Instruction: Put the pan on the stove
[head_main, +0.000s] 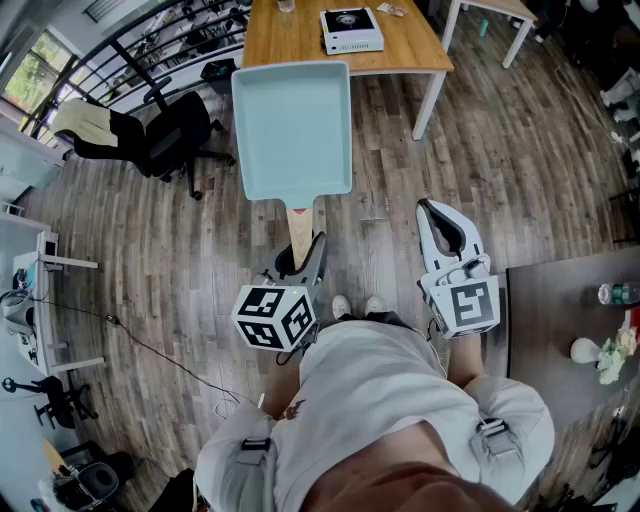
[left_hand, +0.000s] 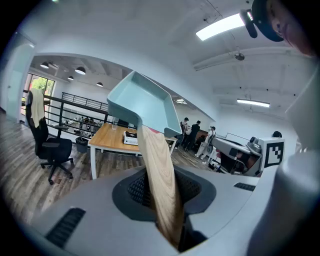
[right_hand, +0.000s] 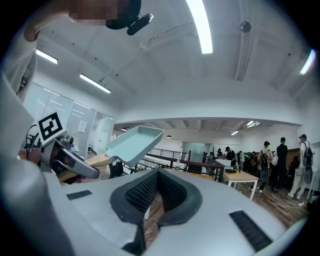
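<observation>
A light teal rectangular pan (head_main: 292, 130) hangs in the air above the wood floor, tilted, its wooden handle (head_main: 300, 228) pointing back toward me. My left gripper (head_main: 300, 262) is shut on that handle; in the left gripper view the handle (left_hand: 160, 185) runs out between the pads up to the pan (left_hand: 142, 107). The stove (head_main: 351, 30), a white flat unit, sits on the wooden table (head_main: 300, 40) beyond the pan. My right gripper (head_main: 428, 208) is held level to the pan's right, shut and empty. From the right gripper view the pan (right_hand: 132, 142) shows at the left.
A black office chair (head_main: 160, 135) stands left of the table. A dark table (head_main: 570, 320) with a bottle and small items is at my right. Another white table (head_main: 500, 10) stands at the far right. Several people (right_hand: 280, 165) stand in the distance.
</observation>
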